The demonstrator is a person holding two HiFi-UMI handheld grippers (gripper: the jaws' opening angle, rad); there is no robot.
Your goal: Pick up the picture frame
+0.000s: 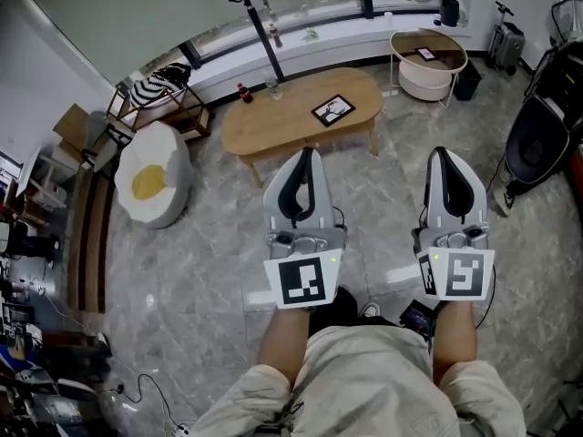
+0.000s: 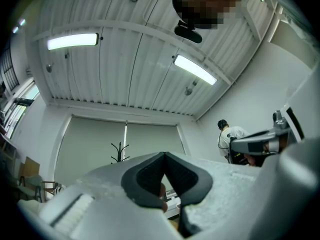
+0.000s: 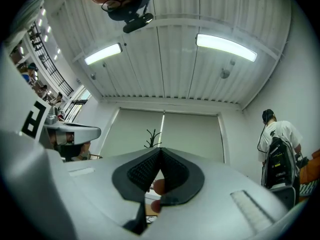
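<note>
At the left of the head view a white cushion shaped like a fried egg (image 1: 153, 182) is lying on the marbled floor (image 1: 200, 280). Right of it, in the upper middle, an oval wooden surface (image 1: 273, 127) is standing. A small dark bottle (image 1: 243, 92) and a glass (image 1: 272, 87) are sitting near its far left edge, by the foot of a black pole (image 1: 264, 30). The picture frame (image 1: 333, 110), black-edged round a white picture, is lying flat on the right half of the surface, apart from both. Lower in the picture the left gripper (image 1: 307, 153) is pointing up toward the surface, well short of the picture frame. Its jaws are clenched together with nothing between them. The left gripper view is confirming this: the left gripper (image 2: 164, 156) is aiming at a ribbed ceiling, its dark pads meeting at the tip. Further right in the head view the right gripper (image 1: 442, 153) is hanging parallel to the left one, over bare floor. Its jaws are likewise pressed together and empty, as the right gripper view is showing (image 3: 160, 151). At the upper right a round side table (image 1: 448, 48) is carrying a second small frame (image 1: 426, 54). Along the bottom edge the person's beige shorts (image 1: 364, 381) are showing beneath both grippers.
</note>
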